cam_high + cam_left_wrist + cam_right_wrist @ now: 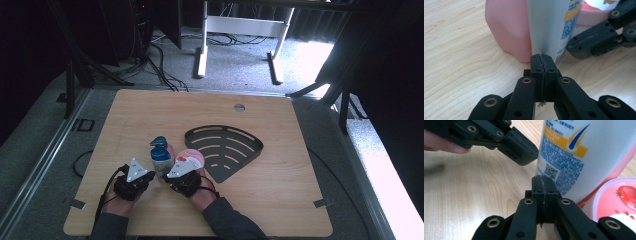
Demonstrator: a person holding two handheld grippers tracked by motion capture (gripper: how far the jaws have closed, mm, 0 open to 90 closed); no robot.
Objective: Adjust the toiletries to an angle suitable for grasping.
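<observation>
Your left gripper (541, 58) and right gripper (542, 181) are both closed, empty, flanking the white bottle (161, 159) near the surface's (280, 200) front edge.

Overhead view; gripper views close, sharing bottle (549, 25).

Surface (280, 200): pale wood-grain, smooth matt finish. White bottle (584, 152): smooth plastic, slight sheen, printed label. Pink container (509, 27): matt plastic. Pink tub (616, 197): glossy printed lid. Rack (225, 147): dark, slotted, matt, material unclear. Both grippers' jaws: black matt plastic, brass-coloured rivets.
</observation>
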